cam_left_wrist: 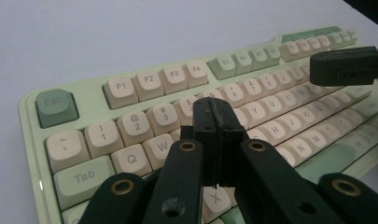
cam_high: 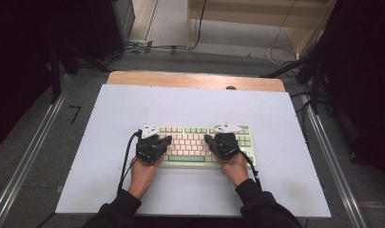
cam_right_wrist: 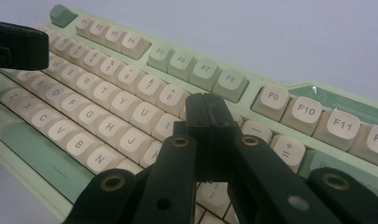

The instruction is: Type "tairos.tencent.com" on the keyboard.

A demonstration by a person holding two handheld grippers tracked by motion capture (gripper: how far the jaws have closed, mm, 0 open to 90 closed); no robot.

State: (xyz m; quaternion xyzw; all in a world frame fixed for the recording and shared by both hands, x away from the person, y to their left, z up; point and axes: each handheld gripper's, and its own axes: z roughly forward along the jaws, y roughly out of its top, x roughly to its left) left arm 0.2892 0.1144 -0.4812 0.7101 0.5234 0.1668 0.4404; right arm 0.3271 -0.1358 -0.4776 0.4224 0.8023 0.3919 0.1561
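Both clenched on nothing, the left claw and right claw hide the keys beneath them at mid-frame on the keyboard.

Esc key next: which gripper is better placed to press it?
Left, probably. The left gripper, fingers shut, hovers over the keyboard's left number row, near Esc; the right gripper sits far across.

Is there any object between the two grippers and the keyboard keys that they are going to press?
Nothing visible stands in the way. The left gripper and the right gripper, both with jaws closed, hang directly over the keys of the green keyboard, and only bare keycaps lie under their tips.
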